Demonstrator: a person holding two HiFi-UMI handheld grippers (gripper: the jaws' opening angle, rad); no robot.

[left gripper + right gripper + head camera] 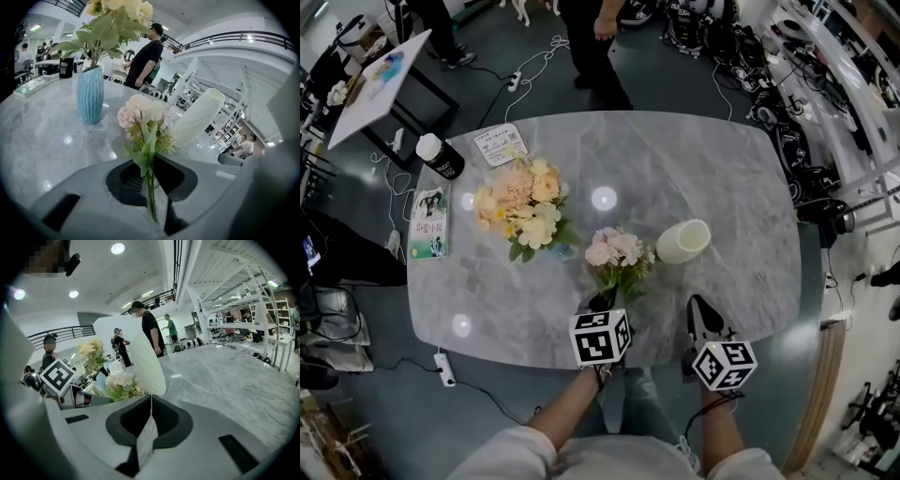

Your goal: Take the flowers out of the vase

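A small bunch of pink and white flowers (617, 251) (140, 112) is off the vase, low over the grey marble table (731, 178). My left gripper (602, 302) (151, 164) is shut on its green stems (150, 187). Just to the right, a white vase (684, 241) (194, 119) (145, 362) lies on its side, empty. My right gripper (701, 307) (149, 404) is near the table's front edge, below the white vase, shut with nothing in it. The pink bunch (119, 383) also shows left of the vase in the right gripper view.
A blue ribbed vase (90, 101) of peach and yellow flowers (525, 208) stands left of centre. A black bottle with a white cap (441, 157), a book (429, 223) and a printed card (500, 143) lie at the left. A person (598, 47) stands beyond the far edge.
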